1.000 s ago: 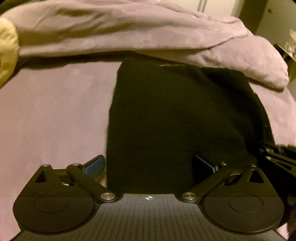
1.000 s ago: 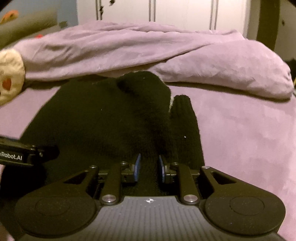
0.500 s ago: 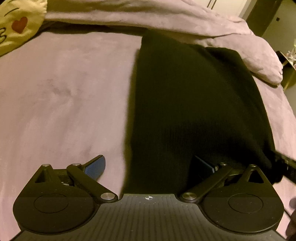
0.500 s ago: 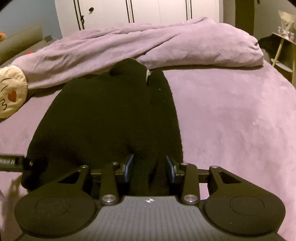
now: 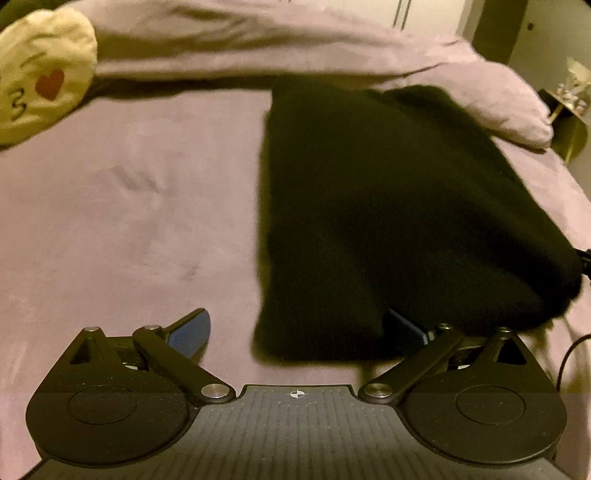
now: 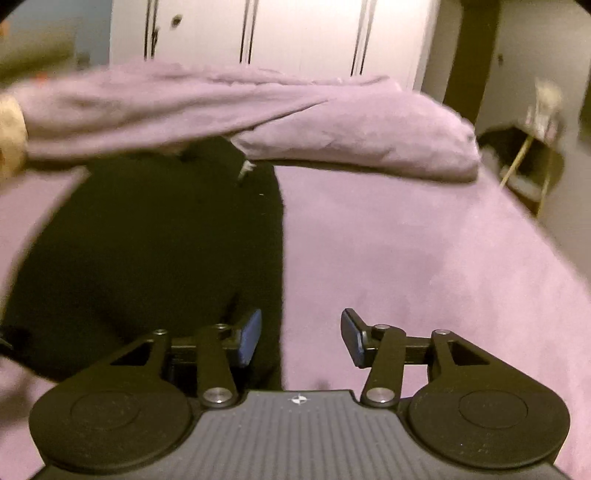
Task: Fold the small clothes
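The black knitted garment (image 5: 388,206) lies flat on the purple velvety bedspread (image 5: 129,221), just ahead of both tools. The left gripper (image 5: 295,328) is spread wide, its right pad touching or under the near hem. The right gripper (image 6: 301,338) is open and empty, the cloth's edge at its left pad. Being soft, light and limp, the knit should sag and stretch, so pinch it at a hem corner. Beyond lie a rumpled lilac duvet (image 6: 221,107), a cream emoji cushion (image 5: 40,74) and white wardrobe doors (image 6: 295,33).
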`<move>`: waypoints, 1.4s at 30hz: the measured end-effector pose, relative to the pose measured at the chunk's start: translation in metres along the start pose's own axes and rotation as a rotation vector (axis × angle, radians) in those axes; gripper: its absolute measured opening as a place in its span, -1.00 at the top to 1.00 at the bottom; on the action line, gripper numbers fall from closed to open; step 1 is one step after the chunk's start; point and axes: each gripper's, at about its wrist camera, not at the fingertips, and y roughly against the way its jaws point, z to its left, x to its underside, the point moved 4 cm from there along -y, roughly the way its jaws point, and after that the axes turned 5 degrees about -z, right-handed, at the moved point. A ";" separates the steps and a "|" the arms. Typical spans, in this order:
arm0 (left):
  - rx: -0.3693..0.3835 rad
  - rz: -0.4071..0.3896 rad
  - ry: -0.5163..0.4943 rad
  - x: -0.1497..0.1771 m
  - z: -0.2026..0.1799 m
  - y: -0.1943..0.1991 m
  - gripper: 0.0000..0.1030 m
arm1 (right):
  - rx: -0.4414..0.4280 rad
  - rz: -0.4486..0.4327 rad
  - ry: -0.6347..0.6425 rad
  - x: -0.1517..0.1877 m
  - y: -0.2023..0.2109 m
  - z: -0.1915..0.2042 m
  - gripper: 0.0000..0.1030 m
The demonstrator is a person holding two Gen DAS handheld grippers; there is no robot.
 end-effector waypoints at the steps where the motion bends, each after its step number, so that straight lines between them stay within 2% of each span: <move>1: -0.007 -0.012 -0.010 0.007 -0.003 0.007 -1.00 | -0.015 0.004 -0.011 0.005 0.011 0.001 -0.26; 2: -0.015 -0.019 -0.022 0.014 -0.006 0.014 -1.00 | -0.020 0.004 -0.003 0.010 0.022 0.004 -0.35; 4: -0.035 -0.032 -0.040 0.033 -0.012 0.032 -1.00 | -0.063 0.007 0.035 0.023 0.049 0.013 -0.73; 6: -0.045 -0.040 -0.046 0.051 -0.017 0.056 -1.00 | -0.092 0.023 0.073 0.037 0.079 0.023 -0.92; 9: -0.065 -0.024 -0.026 0.077 -0.020 0.102 -1.00 | -0.107 0.086 0.101 0.059 0.122 0.030 -0.91; 12: -0.100 0.027 0.024 0.092 -0.015 0.134 -1.00 | -0.117 0.181 0.084 0.073 0.144 0.033 -0.92; 15: -0.108 0.066 0.032 0.098 -0.018 0.148 -1.00 | -0.122 0.185 0.033 0.078 0.153 0.034 -0.92; 18: -0.148 0.071 -0.005 0.094 -0.023 0.152 -1.00 | -0.067 0.177 0.009 0.083 0.154 0.035 -0.92; 22: -0.187 0.026 -0.046 0.086 -0.029 0.151 -1.00 | 0.001 0.189 0.103 0.085 0.142 0.046 -0.92; 25: -0.224 0.005 -0.096 0.084 -0.035 0.142 -1.00 | 0.008 0.191 0.131 0.084 0.130 0.053 -0.92; 29: -0.194 0.016 -0.083 0.082 -0.038 0.125 -1.00 | 0.020 0.166 0.153 0.082 0.116 0.061 -0.92; 35: -0.200 -0.007 -0.107 0.076 -0.045 0.104 -1.00 | -0.008 0.101 0.178 0.074 0.101 0.069 -0.92; 42: -0.118 0.001 -0.057 0.076 -0.047 0.079 -1.00 | -0.029 0.148 0.105 0.077 0.070 0.059 -0.92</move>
